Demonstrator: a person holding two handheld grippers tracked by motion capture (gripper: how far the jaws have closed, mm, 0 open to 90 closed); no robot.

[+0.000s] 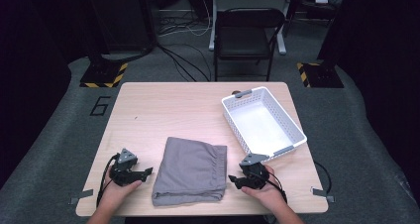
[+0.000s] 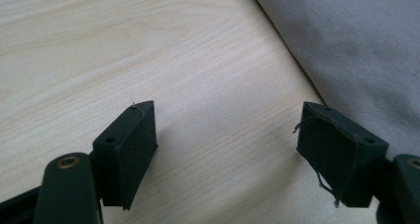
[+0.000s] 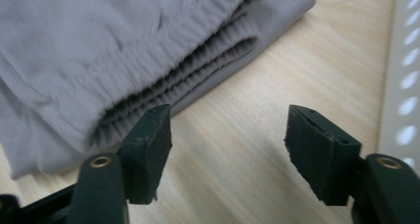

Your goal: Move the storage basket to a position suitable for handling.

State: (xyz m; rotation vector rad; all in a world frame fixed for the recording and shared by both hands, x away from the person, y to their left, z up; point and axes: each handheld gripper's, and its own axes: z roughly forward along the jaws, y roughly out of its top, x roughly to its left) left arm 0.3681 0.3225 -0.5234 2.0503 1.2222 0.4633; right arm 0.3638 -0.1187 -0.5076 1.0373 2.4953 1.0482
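A folded grey garment [image 1: 190,169] with an elastic waistband lies near the table's front edge, between my two hands. My left gripper [image 1: 147,173] rests on the wood just left of it, jaws apart with bare table between them; the cloth's edge [image 2: 356,45] shows beyond its right jaw. My right gripper [image 1: 232,179] sits just right of the garment and points at it. Its jaws stand apart over bare wood, with the folded waistband [image 3: 188,60] close ahead of the left jaw. Neither gripper [image 2: 228,135] holds anything.
A white perforated plastic basket [image 1: 297,135] stands empty at the table's right, just behind my right hand; its wall [image 3: 403,75] shows beside the right gripper [image 3: 228,144]. A black chair [image 1: 247,35] and cables are on the floor beyond the table.
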